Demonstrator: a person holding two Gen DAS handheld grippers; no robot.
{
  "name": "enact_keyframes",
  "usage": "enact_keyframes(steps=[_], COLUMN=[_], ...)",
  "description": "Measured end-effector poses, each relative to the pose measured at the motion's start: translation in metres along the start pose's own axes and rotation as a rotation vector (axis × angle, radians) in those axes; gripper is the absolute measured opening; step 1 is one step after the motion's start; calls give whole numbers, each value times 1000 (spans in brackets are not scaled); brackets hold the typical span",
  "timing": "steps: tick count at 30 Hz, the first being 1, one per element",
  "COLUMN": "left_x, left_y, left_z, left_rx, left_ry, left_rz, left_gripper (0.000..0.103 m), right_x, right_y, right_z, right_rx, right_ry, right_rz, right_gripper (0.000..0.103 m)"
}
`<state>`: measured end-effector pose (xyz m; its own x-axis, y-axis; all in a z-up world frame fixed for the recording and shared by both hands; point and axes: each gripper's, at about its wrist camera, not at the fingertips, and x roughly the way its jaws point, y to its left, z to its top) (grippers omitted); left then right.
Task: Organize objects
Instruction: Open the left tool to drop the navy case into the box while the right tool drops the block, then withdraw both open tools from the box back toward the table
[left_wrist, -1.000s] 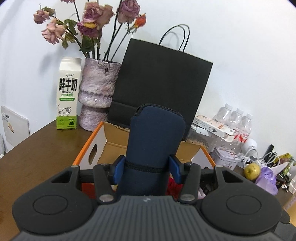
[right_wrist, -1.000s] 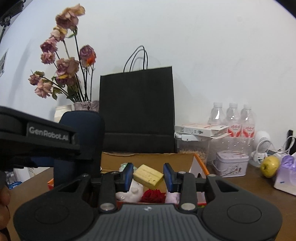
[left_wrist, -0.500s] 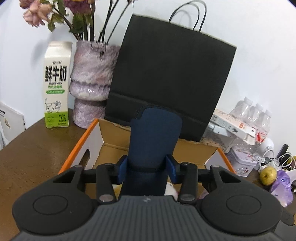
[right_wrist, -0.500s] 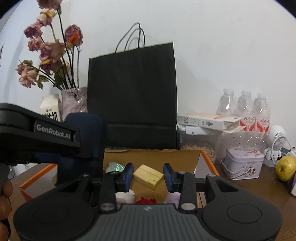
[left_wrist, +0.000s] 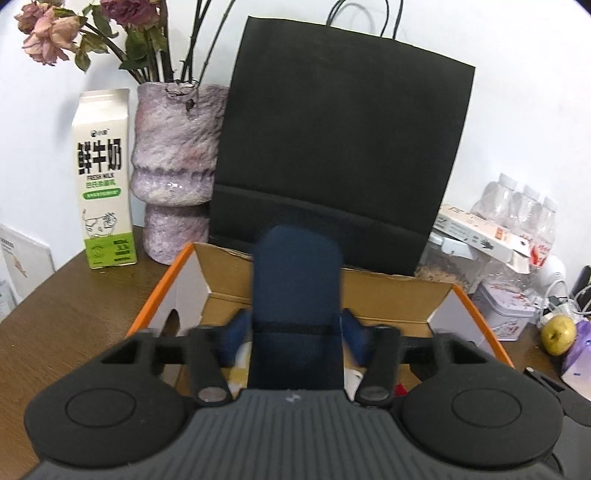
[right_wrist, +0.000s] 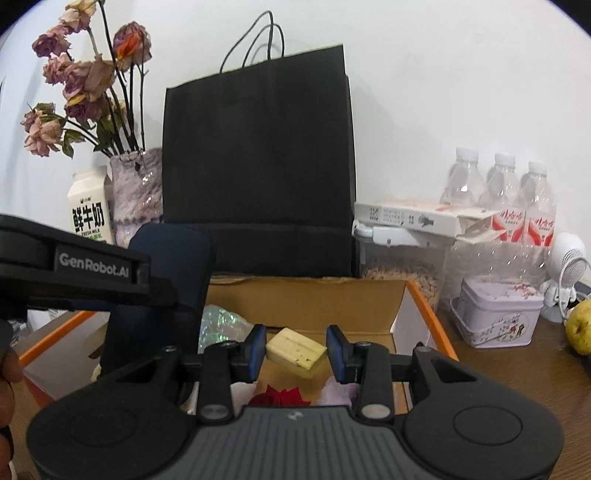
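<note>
A navy blue pouch (left_wrist: 295, 280) stands upright between the blue pads of my left gripper (left_wrist: 295, 332), over the orange-edged cardboard box (left_wrist: 162, 288). The jaws are opening and blurred, and the pads stand just off the pouch's sides. In the right wrist view the same pouch (right_wrist: 173, 258) shows at the left, behind the other gripper's black body. My right gripper (right_wrist: 295, 349) is shut on a pale yellow block (right_wrist: 291, 345) and holds it tilted above the box (right_wrist: 424, 306). A red flower (right_wrist: 280, 397), a shiny wrapper (right_wrist: 221, 325) and pale soft things lie inside.
A black paper bag (left_wrist: 332, 147) stands right behind the box, with a purple vase (left_wrist: 173, 166) and a milk carton (left_wrist: 105, 177) to its left. At the right are water bottles (right_wrist: 502, 192), a grain container (right_wrist: 402, 269), a tin (right_wrist: 498, 317) and a yellow fruit (left_wrist: 557, 332).
Both grippers have come closer to the box and a little lower. The left jaws squeezed the pouch, then spread off its sides. The right still grips the yellow block.
</note>
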<state>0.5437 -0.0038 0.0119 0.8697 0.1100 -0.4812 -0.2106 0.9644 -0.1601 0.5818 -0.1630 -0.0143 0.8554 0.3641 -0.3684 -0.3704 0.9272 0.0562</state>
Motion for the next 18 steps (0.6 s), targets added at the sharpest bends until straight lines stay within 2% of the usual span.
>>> enact_keyframes(steps=[1, 2, 3, 4, 5, 7, 10, 18], left_x=[-1, -4, -6, -7, -9, -12, -16, -49], left_y=[0, -1, -2, -4, -6, -9, -13, -15], left_z=[0, 0, 0, 0, 0, -1, -2, 0], left_rx=[-1, 2, 12, 25, 34, 49, 60, 61], left_ry=[-14, -32, -43, -51, -59, -75, -80, -129], left_rz=[5, 6, 6, 5, 6, 21, 29, -19], left_gripper=[92, 95, 97, 102, 103, 103, 103, 103], right_x=[1, 2, 2, 2, 1, -2, -6, -26], right_y=[0, -1, -1, -1, -2, -1, -1, 5], right_z=[-1, -1, -1, -1, -2, -1, -1, 1], right_rx=[0, 0, 2, 4, 6, 5, 5, 2], right_ry=[6, 8, 5, -1, -9, -23, -36, -84], right_rz=[-4, -6, -7, -8, -7, -7, -17, -27], right_gripper=[41, 56, 66, 85, 99, 103, 103, 103])
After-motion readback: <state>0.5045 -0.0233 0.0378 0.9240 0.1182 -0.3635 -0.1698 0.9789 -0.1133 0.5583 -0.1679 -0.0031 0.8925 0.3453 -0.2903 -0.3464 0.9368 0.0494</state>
